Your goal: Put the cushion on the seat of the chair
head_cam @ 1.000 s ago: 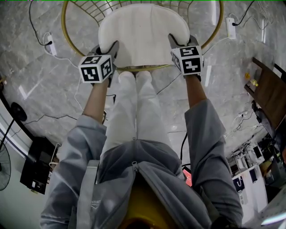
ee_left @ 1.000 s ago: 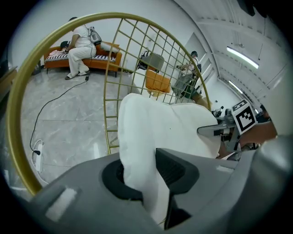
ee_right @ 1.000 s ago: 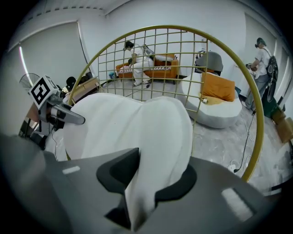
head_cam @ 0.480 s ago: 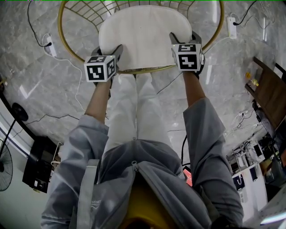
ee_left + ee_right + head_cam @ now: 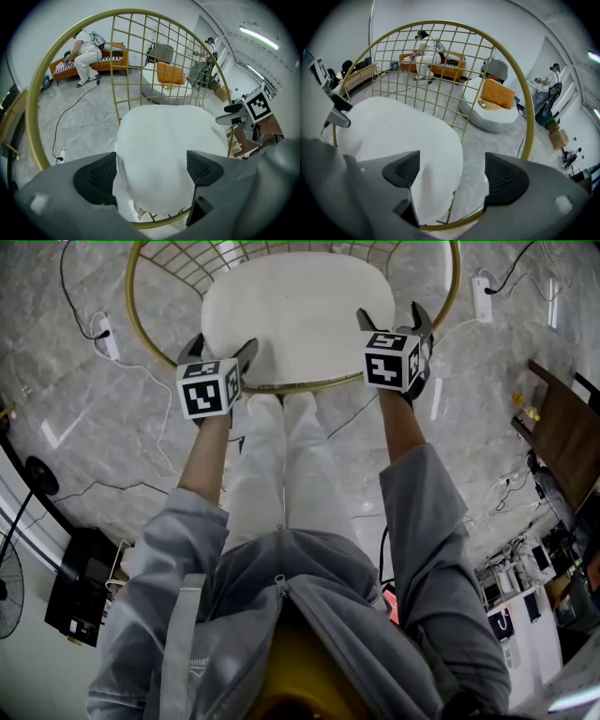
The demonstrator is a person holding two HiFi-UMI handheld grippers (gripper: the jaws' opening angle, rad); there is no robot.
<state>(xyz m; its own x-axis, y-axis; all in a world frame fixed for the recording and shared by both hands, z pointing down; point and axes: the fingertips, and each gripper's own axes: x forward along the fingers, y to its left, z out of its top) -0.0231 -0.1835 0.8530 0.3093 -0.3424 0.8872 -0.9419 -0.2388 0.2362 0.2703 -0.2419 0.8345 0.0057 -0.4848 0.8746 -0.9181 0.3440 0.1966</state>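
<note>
The white cushion (image 5: 295, 315) lies on the seat of the gold wire chair (image 5: 139, 324), inside its round frame. My left gripper (image 5: 220, 346) stands at the cushion's near left edge and my right gripper (image 5: 394, 318) at its near right edge. Both have just been opening their jaws and are now wide open. In the left gripper view the cushion (image 5: 168, 150) shows between the pads (image 5: 101, 176), which do not press on it. In the right gripper view the cushion (image 5: 393, 136) lies under the left pad (image 5: 403, 168), untouched, and the other pad hangs over the floor.
Power strips (image 5: 105, 332) (image 5: 485, 298) with cables lie on the marble floor either side of the chair. A wooden table (image 5: 567, 432) stands at the right, and a black box (image 5: 75, 587) at the lower left. Behind the chair are an orange sofa (image 5: 93, 61), a round pouf (image 5: 492, 103) and people.
Both grippers' jaws have spread apart and let go of the cushion's near corners, and it has settled on the seat. The right gripper has shifted slightly to the right.
</note>
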